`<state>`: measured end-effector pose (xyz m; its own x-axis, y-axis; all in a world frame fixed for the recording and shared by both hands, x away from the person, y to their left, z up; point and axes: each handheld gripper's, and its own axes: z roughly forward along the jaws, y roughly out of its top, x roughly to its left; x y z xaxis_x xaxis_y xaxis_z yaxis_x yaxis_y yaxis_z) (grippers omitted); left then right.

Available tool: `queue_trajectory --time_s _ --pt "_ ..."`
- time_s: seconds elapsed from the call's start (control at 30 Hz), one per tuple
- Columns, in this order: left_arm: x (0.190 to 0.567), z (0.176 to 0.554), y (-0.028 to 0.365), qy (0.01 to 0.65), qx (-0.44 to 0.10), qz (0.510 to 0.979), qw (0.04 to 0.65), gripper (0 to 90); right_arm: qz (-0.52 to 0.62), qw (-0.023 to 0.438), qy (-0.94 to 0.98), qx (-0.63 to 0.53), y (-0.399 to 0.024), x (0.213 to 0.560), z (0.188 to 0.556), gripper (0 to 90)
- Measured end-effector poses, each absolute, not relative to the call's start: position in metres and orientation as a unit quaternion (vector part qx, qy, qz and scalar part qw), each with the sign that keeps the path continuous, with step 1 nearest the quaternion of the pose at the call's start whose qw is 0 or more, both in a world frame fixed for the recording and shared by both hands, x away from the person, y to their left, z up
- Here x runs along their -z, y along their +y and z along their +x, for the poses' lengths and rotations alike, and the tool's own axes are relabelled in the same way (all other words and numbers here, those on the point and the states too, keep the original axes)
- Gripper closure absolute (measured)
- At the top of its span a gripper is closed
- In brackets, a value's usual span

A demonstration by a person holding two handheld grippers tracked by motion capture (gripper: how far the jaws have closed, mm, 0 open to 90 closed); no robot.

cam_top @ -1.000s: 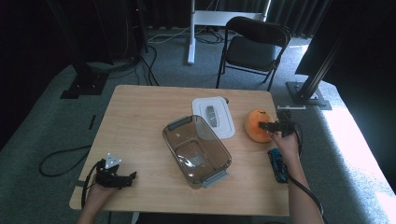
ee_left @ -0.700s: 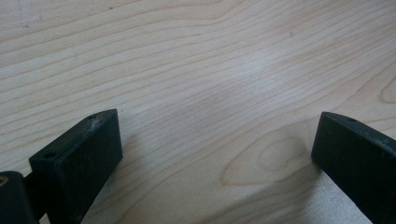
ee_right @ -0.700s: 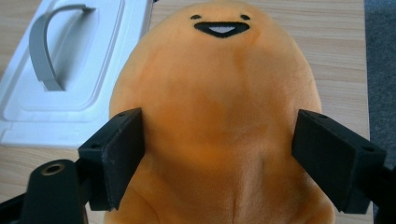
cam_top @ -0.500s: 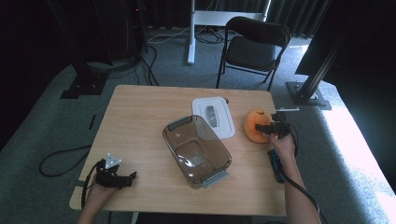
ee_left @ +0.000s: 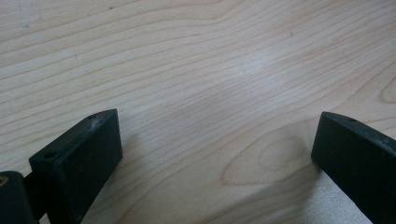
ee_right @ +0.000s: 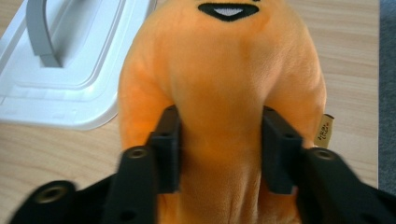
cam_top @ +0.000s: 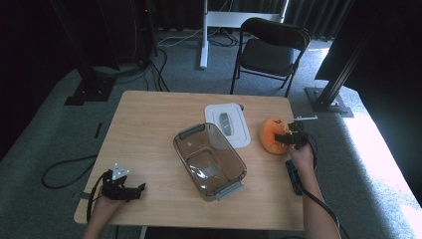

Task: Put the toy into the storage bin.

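Note:
An orange plush toy [cam_top: 271, 134] with a small black mouth lies near the table's right edge, beside a white lid. My right gripper [cam_top: 287, 139] reaches it from the right. Its jaws have just been closing, and in the right gripper view the two pads [ee_right: 166, 140] press into the soft orange body [ee_right: 224, 70], denting it on both sides. My left gripper [cam_top: 139, 188] rests at the table's near left corner. In its own view the left gripper [ee_left: 217, 135] stands wide open over bare wood with nothing between the fingers.
A clear, empty plastic container [cam_top: 185, 133] with grey latches stands mid-table at an angle. Its white lid [cam_top: 240, 135] with a grey handle [ee_right: 39, 32] lies behind it. A blue object [cam_top: 293, 177] lies by my right forearm. A black folding chair [cam_top: 271, 47] stands beyond the table.
The right gripper's jaws have closed from wide open onto the orange plush toy, after edging slightly left onto it. The left gripper has stayed put.

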<state>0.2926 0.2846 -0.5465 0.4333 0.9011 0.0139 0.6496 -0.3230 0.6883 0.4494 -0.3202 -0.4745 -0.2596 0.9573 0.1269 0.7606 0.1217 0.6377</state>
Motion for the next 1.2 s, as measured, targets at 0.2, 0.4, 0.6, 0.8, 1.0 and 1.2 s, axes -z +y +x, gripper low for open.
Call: queue_trajectory --time_s 0.2,0.4,0.6,0.8,1.0,1.2 --pt "0.546 0.293 0.285 0.492 -0.203 0.787 0.310 2.2 0.584 0.171 0.733 -0.303 -0.321 0.465 0.445 71.2" --pt "0.546 0.293 0.285 0.493 -0.203 0.787 0.310 2.2 0.575 0.174 0.733 -0.318 -0.320 0.449 0.438 73.7" --pt "0.546 0.293 0.285 0.493 -0.203 0.787 0.310 2.2 0.548 0.181 0.745 -0.336 -0.312 0.429 0.429 73.7" --pt "0.546 0.293 0.285 0.492 -0.203 0.787 0.310 2.2 0.525 0.182 0.752 -0.354 -0.303 0.414 0.421 73.6" --pt "0.546 0.293 0.285 0.493 -0.203 0.787 0.310 2.2 0.502 0.180 0.764 -0.363 -0.291 0.399 0.414 73.6" --pt "0.546 0.293 0.285 0.493 -0.203 0.787 0.310 2.2 0.476 0.182 0.773 -0.377 -0.279 0.386 0.405 73.6"
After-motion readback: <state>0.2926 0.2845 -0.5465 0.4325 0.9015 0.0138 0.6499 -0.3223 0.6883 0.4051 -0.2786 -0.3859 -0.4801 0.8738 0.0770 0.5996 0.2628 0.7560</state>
